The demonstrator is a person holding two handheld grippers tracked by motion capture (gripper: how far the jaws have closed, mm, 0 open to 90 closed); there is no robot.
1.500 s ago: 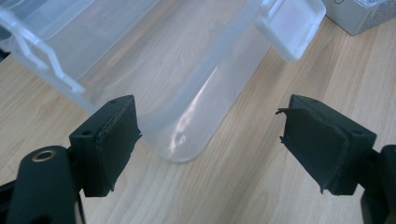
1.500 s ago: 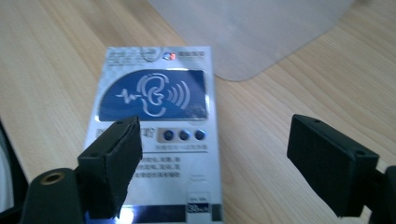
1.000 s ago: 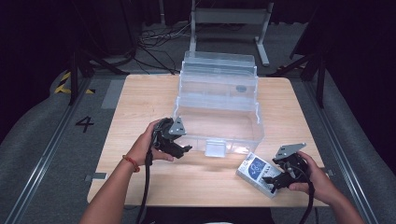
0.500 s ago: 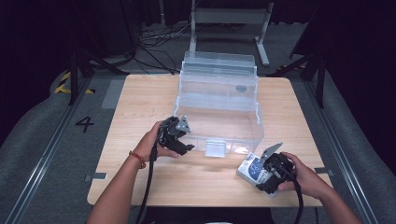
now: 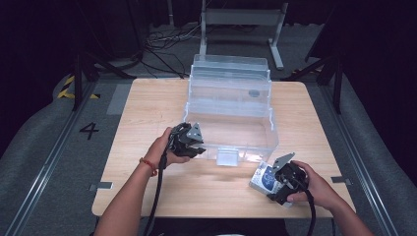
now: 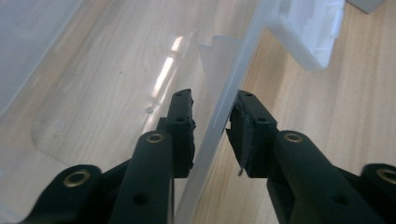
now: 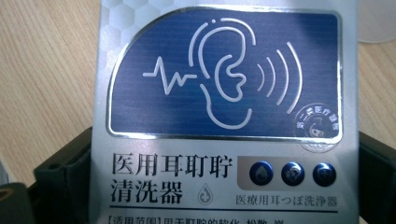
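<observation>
A silver and blue ear-cleaner box (image 5: pixel 263 178) lies near the table's front right, below the clear plastic bin (image 5: pixel 231 110). Its printed face with an ear logo (image 7: pixel 224 79) is close in the right gripper view. My right gripper (image 5: pixel 279 183) is shut on it, a black jaw against each side edge. My left gripper (image 5: pixel 191 140) is at the bin's front left corner. In the left gripper view its fingers (image 6: pixel 184 123) straddle the bin's front wall (image 6: pixel 224 107), one inside and one outside, closed onto the rim.
The bin stands mid-table with its lid (image 5: pixel 231 69) open toward the far side and a latch (image 5: pixel 227 156) at the front. The wooden table (image 5: pixel 147 108) has bare room to the left of the bin and along the front edge.
My right gripper moved left over the ear-cleaner box and closed on it. My left gripper shifted right and up onto the bin's front wall.
</observation>
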